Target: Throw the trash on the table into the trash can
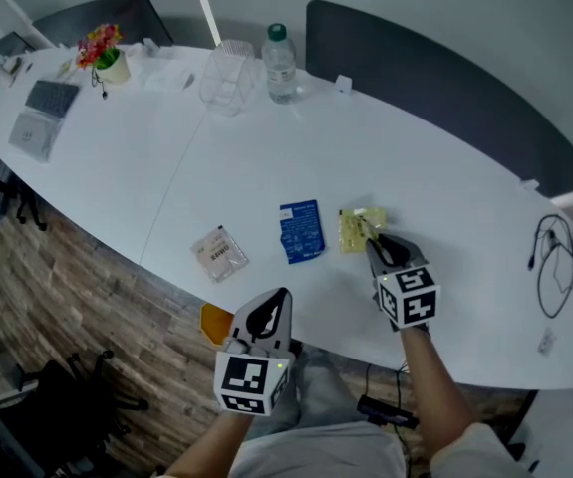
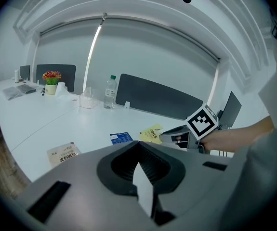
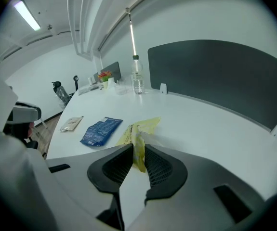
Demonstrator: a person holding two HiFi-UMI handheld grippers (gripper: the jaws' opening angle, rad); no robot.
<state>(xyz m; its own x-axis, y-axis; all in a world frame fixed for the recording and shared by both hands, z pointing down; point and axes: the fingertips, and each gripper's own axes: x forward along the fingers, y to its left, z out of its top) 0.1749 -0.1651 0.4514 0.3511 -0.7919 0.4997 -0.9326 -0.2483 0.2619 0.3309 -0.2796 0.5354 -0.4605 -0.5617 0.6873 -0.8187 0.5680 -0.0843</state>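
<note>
- I'm looking down on a long white table (image 1: 416, 167) with a curved near edge. It is smooth and matte, with a seam running across it.
- Wood-plank floor (image 1: 67, 287) shows below the edge. Dark padded partition panels (image 1: 435, 78) stand along the far side, and a light strip (image 1: 204, 6) runs up the pale wall.
- At the far end I see a clear plastic water bottle (image 1: 279, 63) with a green cap, upright. A clear ribbed container (image 1: 228, 76) sits just beside it, and a small pot of flowers (image 1: 107, 53) stands well to the left.
- Black cables (image 1: 555, 267) loop on the table's right end.
- Three flat pieces of trash lie in a row near me: a pale sachet (image 1: 219, 252), a glossy blue packet (image 1: 302, 230) and a crinkled yellow wrapper (image 1: 356, 229).
- The right gripper (image 1: 374, 242) is down on the yellow wrapper. Its ribbed black pads sit narrow, pinching the wrapper's near edge between them.
- From the right gripper view, the wrapper's long axis runs away from the jaws toward the partition. Its far end lies on the table and its near end stands up on edge.
- The blue packet lies just left of the wrapper, its long axis running near to far.
- The left gripper (image 1: 274, 302) hangs off the table's near edge, jaws together with nothing in them.
</note>
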